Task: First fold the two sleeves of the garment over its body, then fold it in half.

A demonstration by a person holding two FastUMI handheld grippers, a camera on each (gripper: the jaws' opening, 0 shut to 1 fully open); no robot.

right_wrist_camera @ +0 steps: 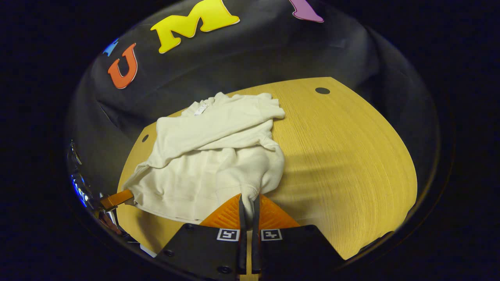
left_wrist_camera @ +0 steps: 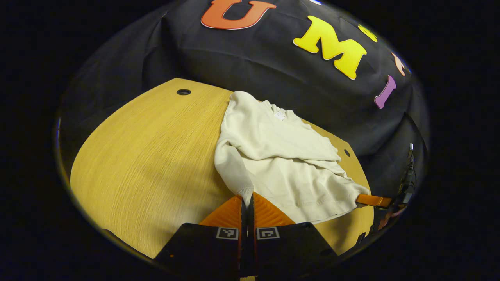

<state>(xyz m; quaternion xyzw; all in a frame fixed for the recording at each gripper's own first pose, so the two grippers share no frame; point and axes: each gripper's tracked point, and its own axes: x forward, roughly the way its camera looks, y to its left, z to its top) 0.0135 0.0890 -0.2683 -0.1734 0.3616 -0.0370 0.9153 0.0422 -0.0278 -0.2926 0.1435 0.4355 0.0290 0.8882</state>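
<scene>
- Left claw (left_wrist_camera: 247, 201) is what I read first: in the left gripper view its two fingers are pressed together on the ribbed cuff of a sleeve (left_wrist_camera: 231, 164), so I count it as clenched on that sleeve.
- Right claw (right_wrist_camera: 249, 203), in the right gripper view, has its fingers nearly closed with the cuff of the other sleeve (right_wrist_camera: 250, 171) pinched between them; I take it as grasping that sleeve.
- From each claw I can also see the other one far off at the garment's opposite lower corner: the right one sits at the right edge of the left gripper view, the left one at the left edge of the right gripper view, each touching the cloth there.
- Both held sleeves run up from the cuffs to the shoulders of the cream sweatshirt (left_wrist_camera: 289, 156), which lies on the counter (left_wrist_camera: 148, 156) with its neck and white label toward the booth wall (left_wrist_camera: 273, 66) and its hem toward me.
- Across the chest I see a thick fold of cloth lying slantwise over the body; the lower body below it is flat but creased.
- Sweatshirt sits toward the back of the wooden counter, between two small dark holes in the top; one is well apart from the cloth, the other just beside it.
- No containers anywhere on the counter.
</scene>
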